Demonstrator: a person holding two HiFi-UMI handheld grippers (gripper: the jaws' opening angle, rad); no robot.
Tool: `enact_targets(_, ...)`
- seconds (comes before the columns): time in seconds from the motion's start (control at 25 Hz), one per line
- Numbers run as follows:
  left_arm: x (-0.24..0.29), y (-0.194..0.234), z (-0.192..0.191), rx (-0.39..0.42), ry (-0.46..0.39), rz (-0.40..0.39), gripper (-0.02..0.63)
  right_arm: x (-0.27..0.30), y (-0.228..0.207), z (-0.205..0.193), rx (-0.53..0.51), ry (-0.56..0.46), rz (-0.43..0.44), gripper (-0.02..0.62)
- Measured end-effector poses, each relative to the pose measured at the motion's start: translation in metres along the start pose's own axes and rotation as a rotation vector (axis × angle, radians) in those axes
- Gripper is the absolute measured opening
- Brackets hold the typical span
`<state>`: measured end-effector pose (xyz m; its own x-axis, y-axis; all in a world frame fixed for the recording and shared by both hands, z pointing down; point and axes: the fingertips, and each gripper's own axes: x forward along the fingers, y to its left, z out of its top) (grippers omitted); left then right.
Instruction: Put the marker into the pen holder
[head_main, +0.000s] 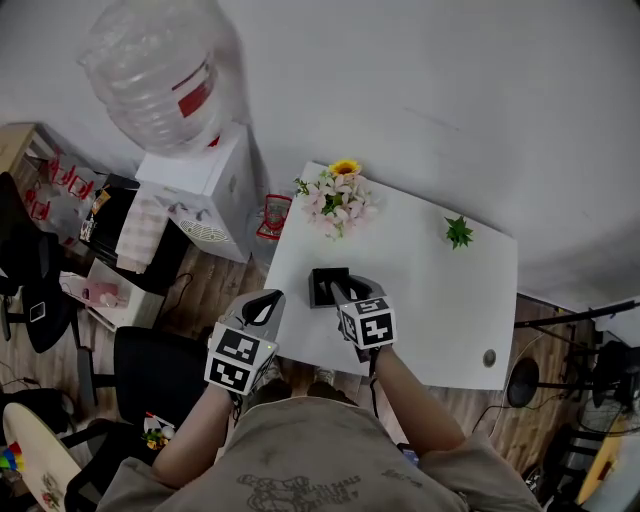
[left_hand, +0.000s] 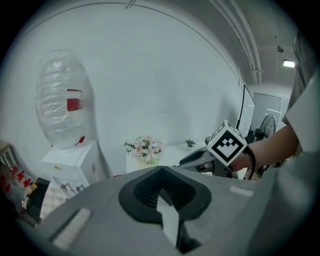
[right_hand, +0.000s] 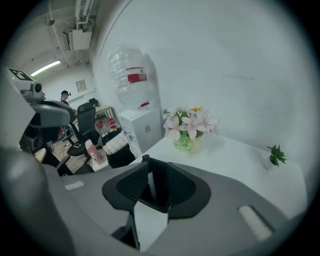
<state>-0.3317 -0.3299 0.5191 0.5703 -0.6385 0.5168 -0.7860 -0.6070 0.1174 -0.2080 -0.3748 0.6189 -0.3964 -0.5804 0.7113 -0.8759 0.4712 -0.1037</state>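
A black square pen holder (head_main: 322, 283) stands near the front left of the white table (head_main: 440, 290). My right gripper (head_main: 337, 287) hovers right beside and partly over it. In the right gripper view the jaws of that gripper (right_hand: 150, 172) are shut on a thin pale marker (right_hand: 146, 160), whose dark end pokes out past the pads; the holder is hidden below. My left gripper (head_main: 268, 300) hangs off the table's left edge. Its pads (left_hand: 161, 172) meet with nothing between them. The right gripper (left_hand: 210, 159) shows in the left gripper view.
A vase of pink flowers (head_main: 338, 200) and a small green plant (head_main: 459, 232) stand at the table's back. A water dispenser (head_main: 205, 190) with a big bottle stands to the left. A black office chair (head_main: 150, 370) sits at the near left.
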Motion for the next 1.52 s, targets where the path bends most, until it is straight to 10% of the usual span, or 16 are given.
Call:
enact_targets(0.92, -0.080, 0.013, 0.142, 0.170, -0.333, 0.158, 0.000, -0.222, 0.035, 0.174, -0.079, -0.632, 0.116, 0.029)
enact_targets(1.52, -0.098, -0.015, 0.147, 0.178, -0.405, 0.136, 0.000, -0.250, 0.051, 0.146, -0.163, -0.641, 0.108, 0.028)
